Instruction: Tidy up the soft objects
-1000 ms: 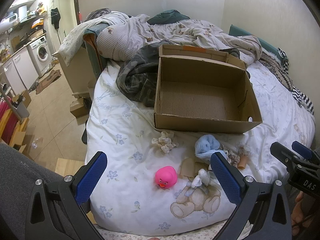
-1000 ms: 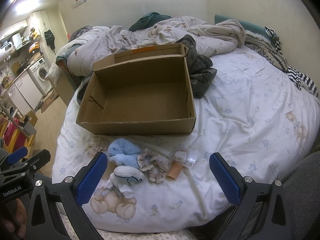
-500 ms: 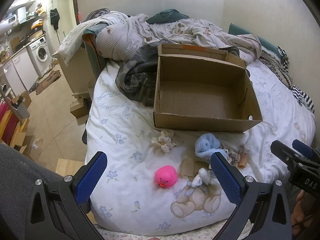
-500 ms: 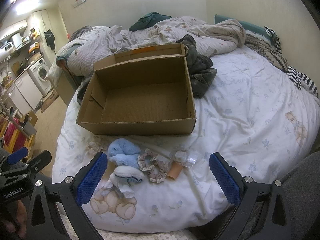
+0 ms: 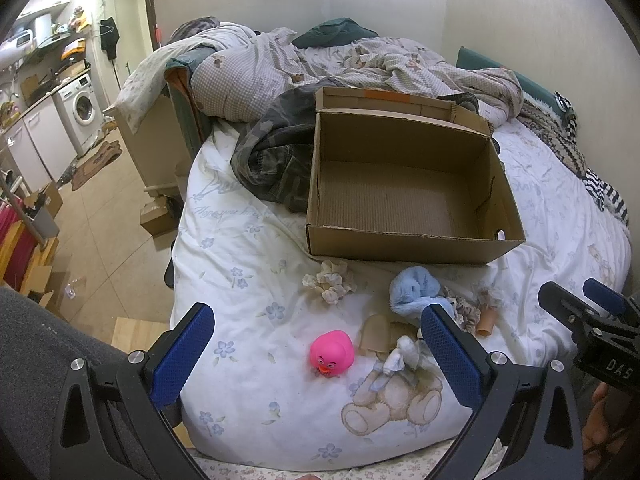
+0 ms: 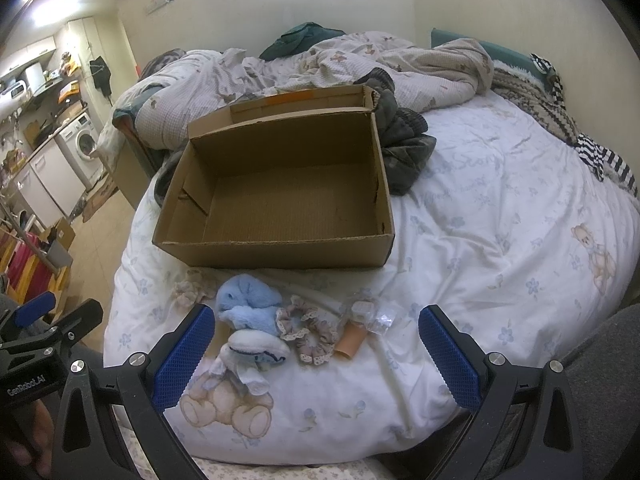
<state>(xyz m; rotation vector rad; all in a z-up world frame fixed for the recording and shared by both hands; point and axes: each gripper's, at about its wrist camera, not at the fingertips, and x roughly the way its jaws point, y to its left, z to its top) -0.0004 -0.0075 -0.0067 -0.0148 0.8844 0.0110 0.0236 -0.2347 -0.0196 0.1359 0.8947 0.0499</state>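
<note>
Left wrist: duck (image 5: 332, 353) before box (image 5: 408, 240)

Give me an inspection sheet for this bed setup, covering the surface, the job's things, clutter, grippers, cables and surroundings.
Surface: white floral duvet with a printed teddy bear, rumpled.
Job's things: cardboard box open, nothing inside; blue plush, white plush, lace scrunchie, cream scrunchie and pink duck lie in front of the box.
Clutter: tan tube, clear wrappers, dark garment beside the box.
Grippers: left gripper open, holding nothing; right gripper open, holding nothing.
Cables: nothing seen.
Surroundings: heaped bedding, washing machine, tiled floor.
</note>
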